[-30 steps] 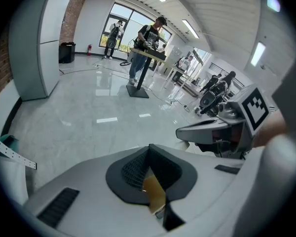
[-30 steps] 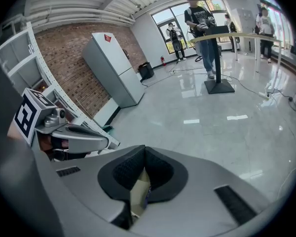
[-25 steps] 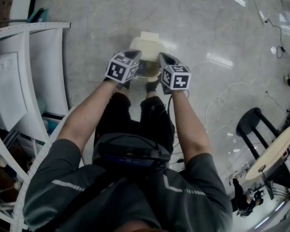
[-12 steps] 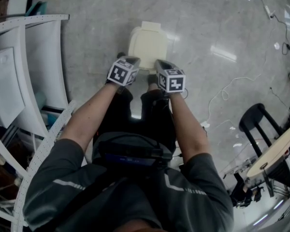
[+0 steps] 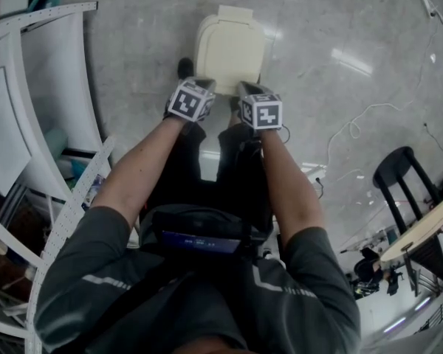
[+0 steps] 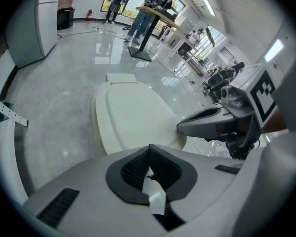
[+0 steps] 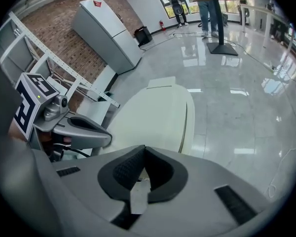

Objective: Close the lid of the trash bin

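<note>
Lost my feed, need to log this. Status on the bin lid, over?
Left claw, right claw shut, empty. Lid down flat, closed. Nothing on lid.

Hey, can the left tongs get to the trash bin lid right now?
Probably yes: the left tongs, shut, hang by the near edge of the trash bin lid, with nothing between them. The right tongs sit alongside.

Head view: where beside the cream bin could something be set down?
Bare grey polished floor lies right of the cream plastic trash bin, up to the white cable, and left, before the white shelving. Its near side is crowded: left gripper, right gripper, black shoe.
</note>
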